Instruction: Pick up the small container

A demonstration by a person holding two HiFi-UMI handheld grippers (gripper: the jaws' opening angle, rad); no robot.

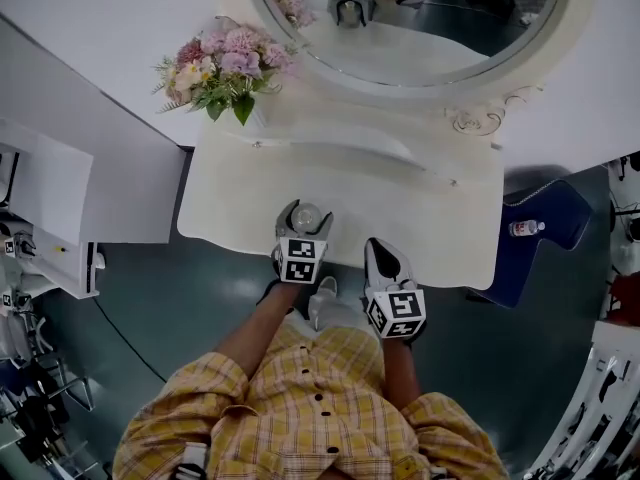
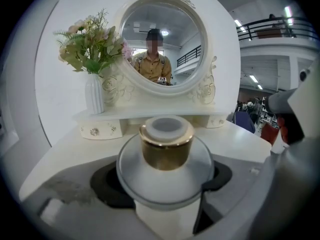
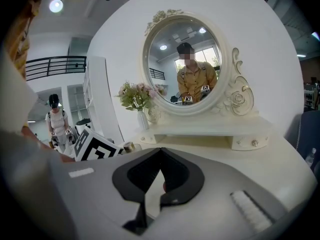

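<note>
- The gold-capped small container (image 2: pixel 166 159) was clamped between the fingers of the left gripper (image 1: pixel 304 218)
- The fingers of the right gripper (image 1: pixel 384 256) were pressed together, empty, just right of the left fingers
- A vase of flowers (image 1: pixel 225 68) was seen well beyond the fingers

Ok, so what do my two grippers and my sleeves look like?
The left gripper and right gripper both have grey bodies with black lining inside the curved jaws. Each carries a white cube printed with black square markers. No cables show on either. The sleeves are long and belong to a yellow plaid shirt with dark buttons down the front.
</note>
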